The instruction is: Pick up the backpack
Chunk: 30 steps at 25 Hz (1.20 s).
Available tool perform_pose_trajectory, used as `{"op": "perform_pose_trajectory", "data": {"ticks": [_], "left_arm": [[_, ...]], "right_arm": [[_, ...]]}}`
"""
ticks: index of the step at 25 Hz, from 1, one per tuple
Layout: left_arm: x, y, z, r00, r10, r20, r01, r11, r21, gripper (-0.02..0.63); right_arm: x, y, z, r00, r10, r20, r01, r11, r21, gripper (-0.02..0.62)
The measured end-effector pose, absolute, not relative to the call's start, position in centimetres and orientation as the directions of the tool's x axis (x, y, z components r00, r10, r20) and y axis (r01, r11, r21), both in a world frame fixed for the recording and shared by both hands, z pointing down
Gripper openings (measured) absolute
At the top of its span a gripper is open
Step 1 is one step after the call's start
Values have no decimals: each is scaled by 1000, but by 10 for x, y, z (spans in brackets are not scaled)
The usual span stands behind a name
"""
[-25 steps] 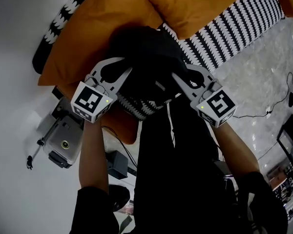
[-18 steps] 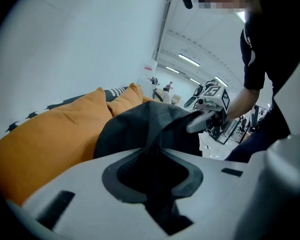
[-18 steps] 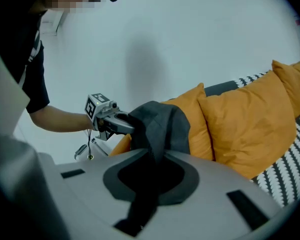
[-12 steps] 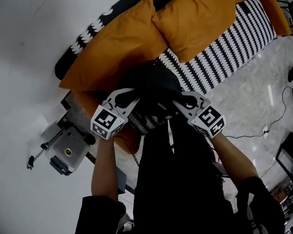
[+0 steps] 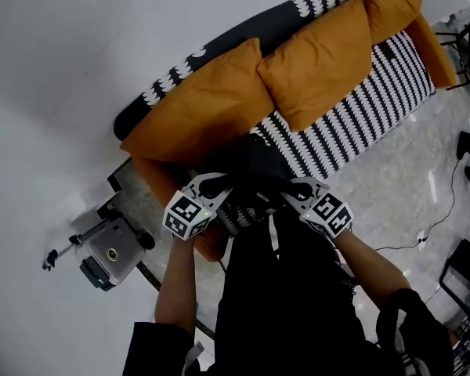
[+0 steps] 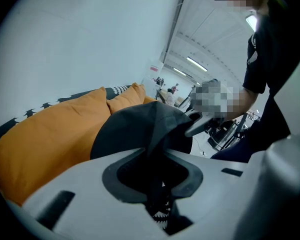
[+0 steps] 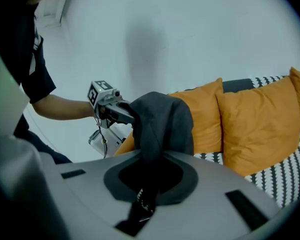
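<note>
The black backpack (image 5: 251,161) hangs between both tools, over the seat near the front left corner of the sofa (image 5: 360,116). The left gripper (image 5: 219,185) pinches a fold of its fabric. The right gripper (image 5: 294,188) is clamped almost flat on another thin fold. Both bites look shallow. The bag's weight could drag the cloth out of one, leaving it swinging from the other or dropping back onto the seat.
</note>
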<state>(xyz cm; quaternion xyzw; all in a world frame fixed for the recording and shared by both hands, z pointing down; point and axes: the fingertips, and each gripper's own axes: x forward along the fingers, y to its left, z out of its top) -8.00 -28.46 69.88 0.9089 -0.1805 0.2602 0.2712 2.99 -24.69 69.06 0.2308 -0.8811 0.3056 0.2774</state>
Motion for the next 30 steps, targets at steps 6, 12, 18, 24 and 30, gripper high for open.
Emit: {"op": "perform_pose_trajectory", "data": {"ticks": [6,12,18,24,30], "left_arm": [[-93,-264,687,791,-182,584,-491,-758,429,78],[-103,-254,672,808,-238,539,-529,-696,485,75],[-99,-251,638,819,-293,494,-538,-692,481,75],[-102,-261,597,821,-333,465,-539,-721,436,73],[-109,-270,556,818,-384,428,-550,-739,388,71]], "right_arm": [[22,-240,674,-745,-220,629,-556,727,-404,34],[10,-251,645,-755,-240,609,-536,762,-364,34],[16,-257,609,-749,-270,605,-535,785,-312,34],[12,-266,567,-773,-303,558,-530,791,-305,34],[8,-273,529,-803,-330,496,-528,780,-336,34]]}}
